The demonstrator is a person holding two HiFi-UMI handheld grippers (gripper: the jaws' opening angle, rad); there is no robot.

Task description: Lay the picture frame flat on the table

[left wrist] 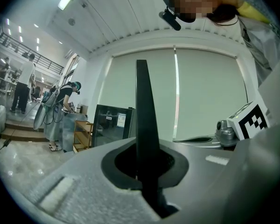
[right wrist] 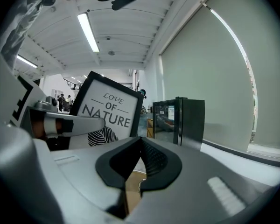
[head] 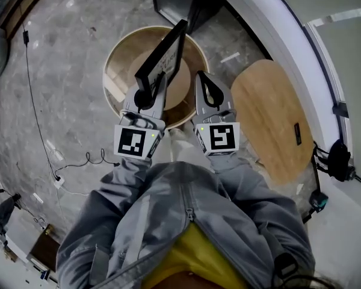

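The black picture frame (head: 162, 52) stands upright and tilted above the round wooden table (head: 112, 83). My left gripper (head: 145, 96) is shut on its lower edge. In the left gripper view the frame (left wrist: 143, 111) shows edge-on as a dark bar rising from between the closed jaws of the left gripper (left wrist: 147, 174). In the right gripper view the frame's front (right wrist: 107, 110) reads "LOVE OF NATURE" over a leaf print, with the left gripper (right wrist: 65, 123) clamped across it. My right gripper (head: 207, 88) hangs just right of the frame, shut with nothing in it. Its pads (right wrist: 151, 160) meet.
An oval wooden tabletop (head: 272, 122) lies to the right. A black glass-fronted cabinet (right wrist: 189, 120) stands beyond the round table by a curved white wall. A cable (head: 78, 160) trails on the marble floor at the left. People stand far off (left wrist: 60, 108).
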